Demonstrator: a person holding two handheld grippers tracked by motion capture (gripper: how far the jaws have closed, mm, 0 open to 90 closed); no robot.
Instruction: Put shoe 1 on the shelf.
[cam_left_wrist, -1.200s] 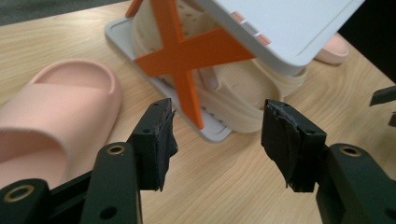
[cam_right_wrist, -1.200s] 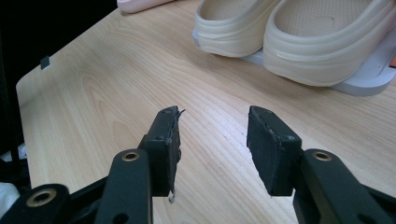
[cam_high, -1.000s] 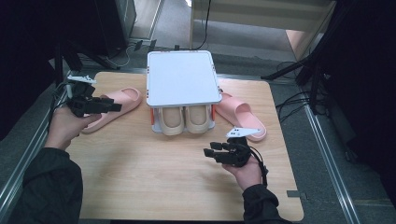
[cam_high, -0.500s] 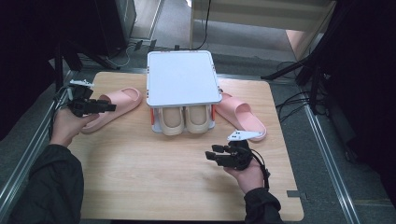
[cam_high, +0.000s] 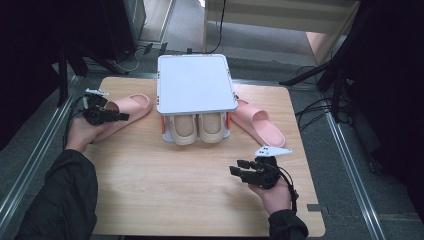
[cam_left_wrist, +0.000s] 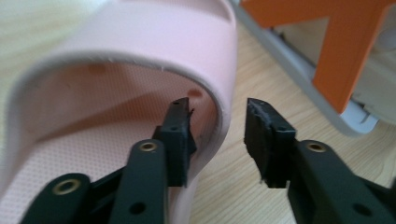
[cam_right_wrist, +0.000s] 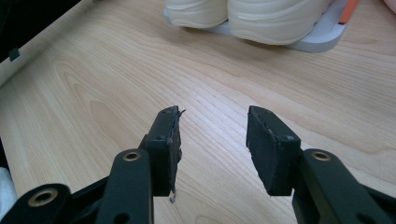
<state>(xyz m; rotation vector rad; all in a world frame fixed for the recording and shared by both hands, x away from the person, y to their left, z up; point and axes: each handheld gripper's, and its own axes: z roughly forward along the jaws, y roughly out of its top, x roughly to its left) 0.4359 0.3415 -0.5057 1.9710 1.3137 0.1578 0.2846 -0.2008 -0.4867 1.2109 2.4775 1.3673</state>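
Pink foam slide sandal (cam_left_wrist: 116, 84): left gripper (cam_left_wrist: 217, 135) jaws closing astride its sidewall, not yet clamped; shallow bite could slip. Right gripper (cam_right_wrist: 212, 140) apart, empty.

The left gripper (cam_left_wrist: 218, 135) straddles the side wall of a pink slide sandal (cam_left_wrist: 116, 93): one black jaw sits inside the sandal under the strap, the other outside over the wooden tabletop (cam_left_wrist: 243, 186). The jaws have just been closing, with the wall between them (the outer pad not touching it). Beyond stand an orange post (cam_left_wrist: 345, 51) and a grey base rail (cam_left_wrist: 303, 79).
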